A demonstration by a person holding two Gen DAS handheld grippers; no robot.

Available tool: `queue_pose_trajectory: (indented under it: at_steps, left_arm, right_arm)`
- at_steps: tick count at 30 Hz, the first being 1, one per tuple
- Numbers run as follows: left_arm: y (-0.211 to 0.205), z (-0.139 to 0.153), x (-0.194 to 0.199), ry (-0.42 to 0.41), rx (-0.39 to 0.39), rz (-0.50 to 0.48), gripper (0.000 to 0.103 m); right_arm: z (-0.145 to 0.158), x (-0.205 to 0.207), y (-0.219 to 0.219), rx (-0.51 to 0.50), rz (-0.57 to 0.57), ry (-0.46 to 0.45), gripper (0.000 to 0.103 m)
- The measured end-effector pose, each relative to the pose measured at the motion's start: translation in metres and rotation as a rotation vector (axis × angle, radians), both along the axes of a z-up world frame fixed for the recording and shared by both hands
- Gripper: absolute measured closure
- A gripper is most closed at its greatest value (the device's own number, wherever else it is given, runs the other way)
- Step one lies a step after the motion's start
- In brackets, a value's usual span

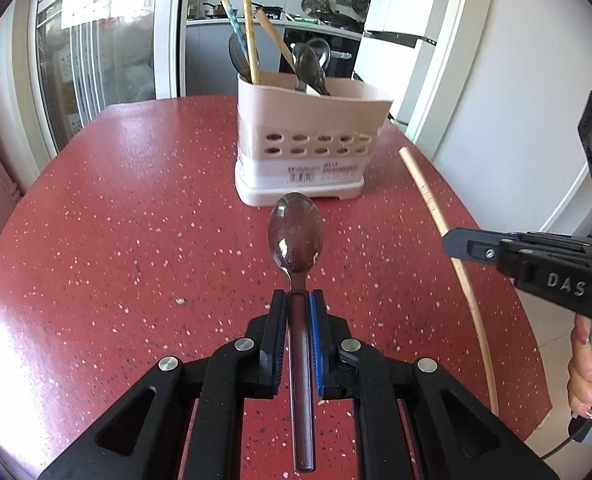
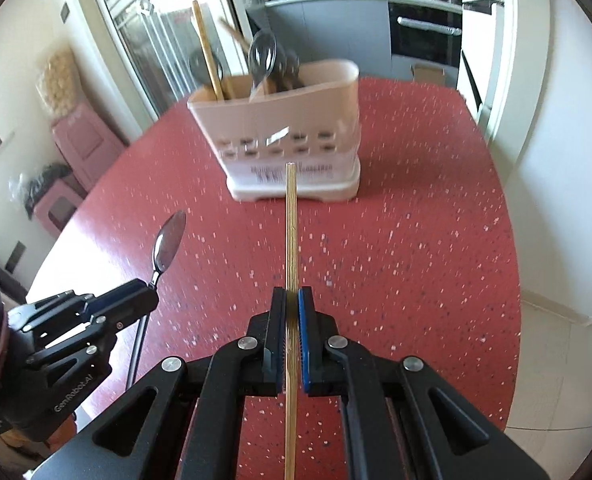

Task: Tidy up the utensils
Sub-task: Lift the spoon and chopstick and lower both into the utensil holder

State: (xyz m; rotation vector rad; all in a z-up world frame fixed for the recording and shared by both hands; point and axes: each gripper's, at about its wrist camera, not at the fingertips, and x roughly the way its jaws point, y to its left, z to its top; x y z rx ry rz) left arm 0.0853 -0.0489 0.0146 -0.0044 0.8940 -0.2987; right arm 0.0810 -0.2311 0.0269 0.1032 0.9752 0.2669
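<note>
Left wrist view: left claw [image 1: 297,300] pinches spoon [image 1: 296,232], bowl aimed straight at caddy [image 1: 312,136] ahead on worktop [image 1: 136,220]; right claw [image 2: 292,296] pinches chopstick [image 2: 291,220], likewise pointing at caddy.

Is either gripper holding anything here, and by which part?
The left gripper clamps a spoon by its handle; the right gripper clamps a wooden chopstick partway along its shaft.

red speckled table [image 1: 136,208], white walls [image 1: 536,60], kitchen behind
</note>
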Motion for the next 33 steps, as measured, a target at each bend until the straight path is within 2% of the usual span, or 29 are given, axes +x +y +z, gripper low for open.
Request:
queue_pose_trajectory:
  at_steps: [21,33]
  left_arm:
    - [0.008,0.041,0.035,-0.111,-0.007,0.033,0.062]
    - [0.016,0.074,0.076,-0.188,-0.062,0.084,0.062]
  right_arm:
    - [0.049,0.023,-0.007,0.088,-0.03,-0.128,0.097]
    - [0.071,0.054,-0.023,0.161,-0.066,-0.185,0.097]
